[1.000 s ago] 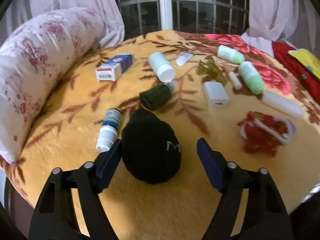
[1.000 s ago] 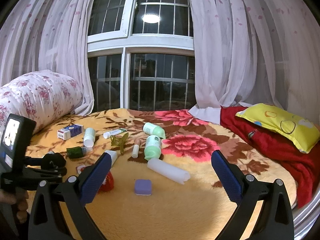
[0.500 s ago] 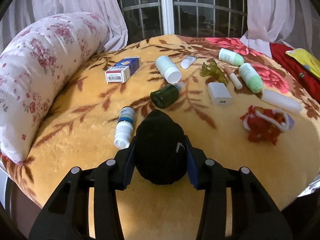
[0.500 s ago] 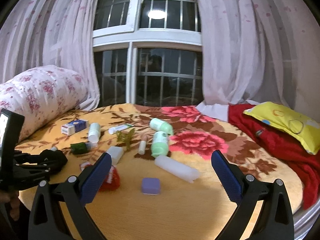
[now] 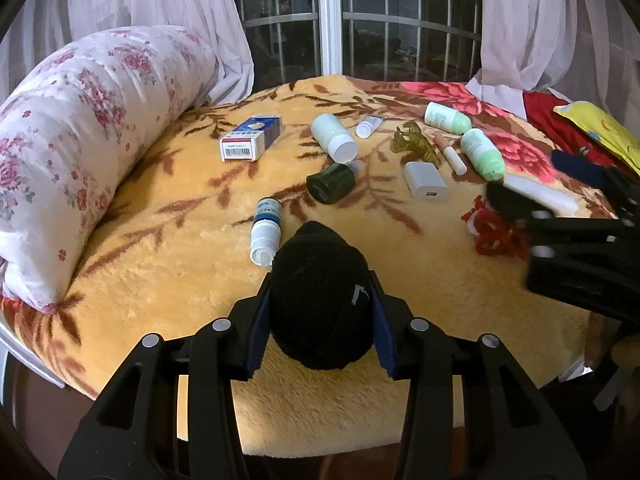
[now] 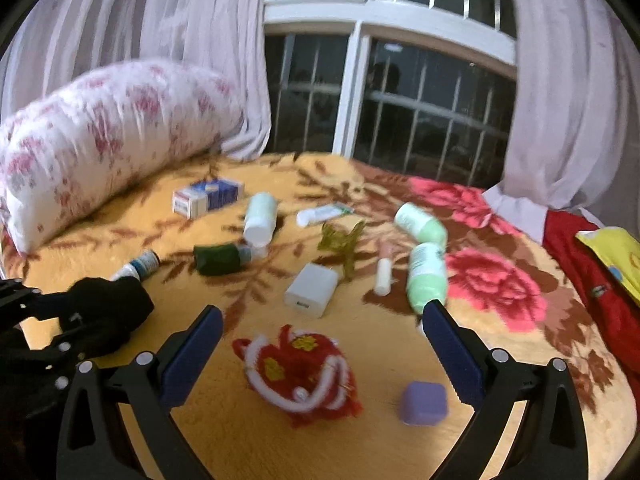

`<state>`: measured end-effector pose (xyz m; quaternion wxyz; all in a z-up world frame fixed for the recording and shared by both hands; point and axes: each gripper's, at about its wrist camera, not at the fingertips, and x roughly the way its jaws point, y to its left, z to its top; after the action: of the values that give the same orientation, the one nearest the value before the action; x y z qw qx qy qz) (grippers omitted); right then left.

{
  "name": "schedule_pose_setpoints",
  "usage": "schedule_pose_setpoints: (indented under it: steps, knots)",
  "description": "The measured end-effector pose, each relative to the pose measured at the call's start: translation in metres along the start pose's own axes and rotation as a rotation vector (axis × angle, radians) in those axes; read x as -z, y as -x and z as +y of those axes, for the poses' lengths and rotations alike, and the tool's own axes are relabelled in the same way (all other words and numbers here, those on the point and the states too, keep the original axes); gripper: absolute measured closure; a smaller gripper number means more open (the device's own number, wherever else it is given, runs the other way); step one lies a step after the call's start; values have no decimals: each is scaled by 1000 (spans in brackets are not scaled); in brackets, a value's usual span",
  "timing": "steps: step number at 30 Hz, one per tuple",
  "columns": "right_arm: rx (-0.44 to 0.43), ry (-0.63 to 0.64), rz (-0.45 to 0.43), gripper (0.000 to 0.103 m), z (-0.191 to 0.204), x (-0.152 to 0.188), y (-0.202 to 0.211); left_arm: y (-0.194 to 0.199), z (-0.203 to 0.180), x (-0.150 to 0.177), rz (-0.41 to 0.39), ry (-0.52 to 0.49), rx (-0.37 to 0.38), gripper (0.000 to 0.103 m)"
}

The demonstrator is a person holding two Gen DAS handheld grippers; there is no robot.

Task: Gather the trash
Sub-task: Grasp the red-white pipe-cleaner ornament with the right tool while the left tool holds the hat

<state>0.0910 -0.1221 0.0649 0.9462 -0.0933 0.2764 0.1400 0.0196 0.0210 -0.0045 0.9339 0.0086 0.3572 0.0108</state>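
Left wrist view shows the left gripper [image 5: 320,316] clenched on a black knitted bundle [image 5: 320,300], most likely a rolled sock or cap; both blue pads press its sides and it sits at the near edge of the yellow floral blanket [image 5: 440,280]. To finish this step well, I judge the grip should stay firm but not crushing, since soft knit can slip out as it compresses, and the lift should go straight up so the bundle clears the small white dropper bottle [image 5: 265,232] lying just beside its far left side.

Right wrist view shows the right gripper [image 6: 320,344] released, jaws wide with nothing between the pads, hovering over a red and white fabric item [image 6: 300,376], with a small purple block [image 6: 424,402] just to its right. That looks like the next pick: centre the jaws on the red item alone, and keep the 2 grippers apart, as the left one sits close at this view's left edge.
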Motion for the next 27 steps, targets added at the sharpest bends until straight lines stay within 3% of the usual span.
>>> schedule_pose_setpoints:
  steps: [7,9,10,11,16,27]
  knots:
    - [21,82,184,7,14,7,-41,0,-1,2,-3,-2,0,60]
    - [6,80,218,23,14,11,-49,0,-2,3,-4,-5,0,60]
    - [-10,76,237,48,14,12,-53,0,-2,3,-4,-4,0,60]
    - [-21,66,252,56,12,13,-56,0,-2,3,-3,-2,1,60]
    - [-48,22,253,71,6,13,-58,0,-3,4,-4,-3,0,60]
    - [-68,29,199,74,11,11,-32,4,-14,7,-10,-10,13,60]
